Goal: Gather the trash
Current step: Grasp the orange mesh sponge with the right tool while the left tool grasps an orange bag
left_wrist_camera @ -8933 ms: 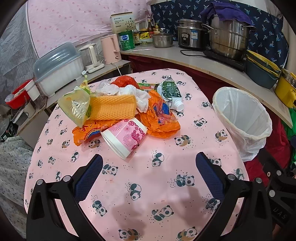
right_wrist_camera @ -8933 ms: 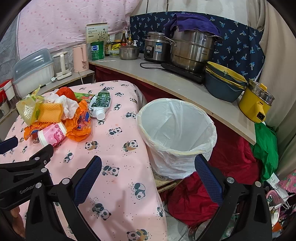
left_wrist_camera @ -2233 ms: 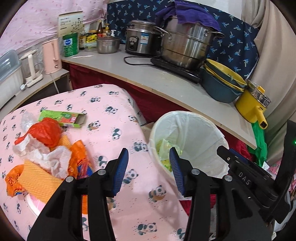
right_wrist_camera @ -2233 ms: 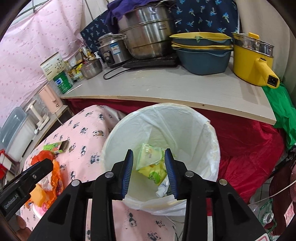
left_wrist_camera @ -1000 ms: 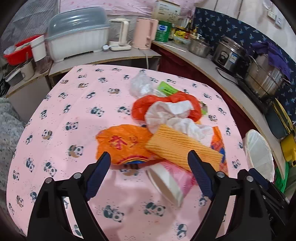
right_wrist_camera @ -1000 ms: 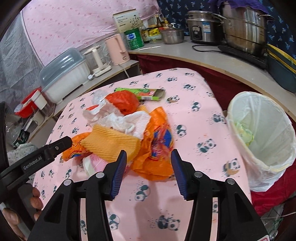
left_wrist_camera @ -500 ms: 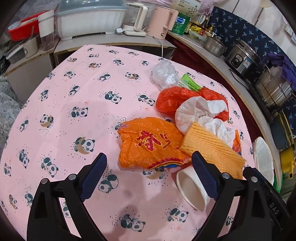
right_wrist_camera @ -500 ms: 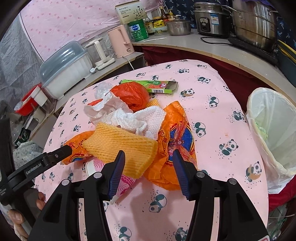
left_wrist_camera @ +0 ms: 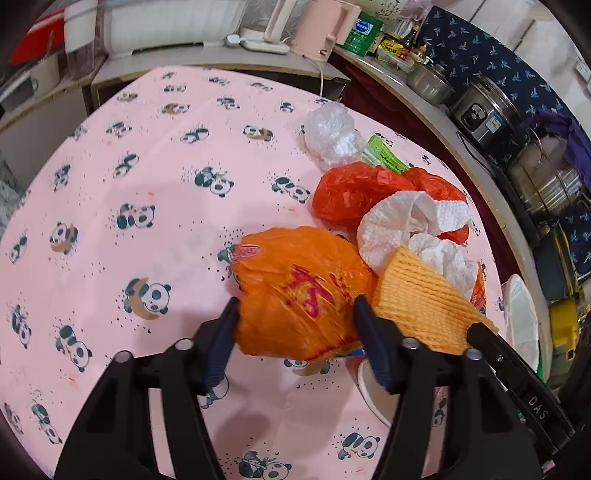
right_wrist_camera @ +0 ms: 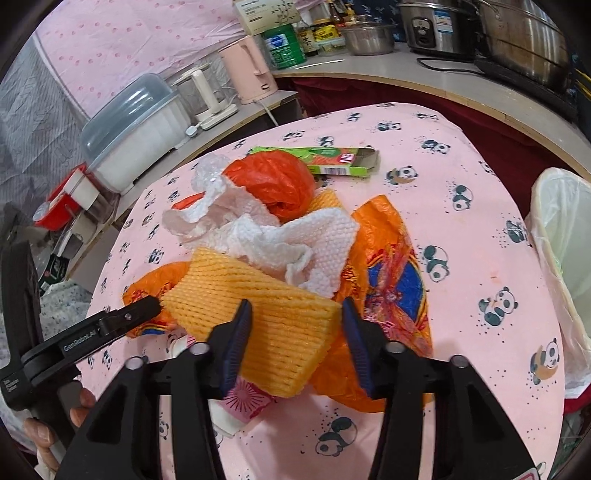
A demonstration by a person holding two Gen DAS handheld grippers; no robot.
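Observation:
A trash pile lies on the pink panda tablecloth (left_wrist_camera: 155, 177). My left gripper (left_wrist_camera: 293, 321) has its jaws around an orange plastic bag (left_wrist_camera: 295, 291), both pads touching its sides. My right gripper (right_wrist_camera: 295, 325) straddles a yellow foam net sleeve (right_wrist_camera: 258, 299), pads at its edges. In the pile are white paper towels (right_wrist_camera: 288, 240), a red plastic bag (right_wrist_camera: 277, 181), a second orange bag (right_wrist_camera: 388, 280), a pink paper cup (right_wrist_camera: 243, 398), a green carton (right_wrist_camera: 332, 160) and clear crumpled plastic (left_wrist_camera: 330, 134). The white-lined trash bin (right_wrist_camera: 561, 240) stands off the table's right edge.
A counter behind holds a pink kettle (right_wrist_camera: 249, 70), a covered dish rack (right_wrist_camera: 136, 129), a rice cooker (right_wrist_camera: 436, 24) and steel pots (right_wrist_camera: 524, 37). The left gripper's body (right_wrist_camera: 88, 336) shows at lower left of the right wrist view.
Both grippers moved down into the pile. The left jaws narrowed from wide open onto the orange bag; the right jaws came around the yellow foam sleeve.

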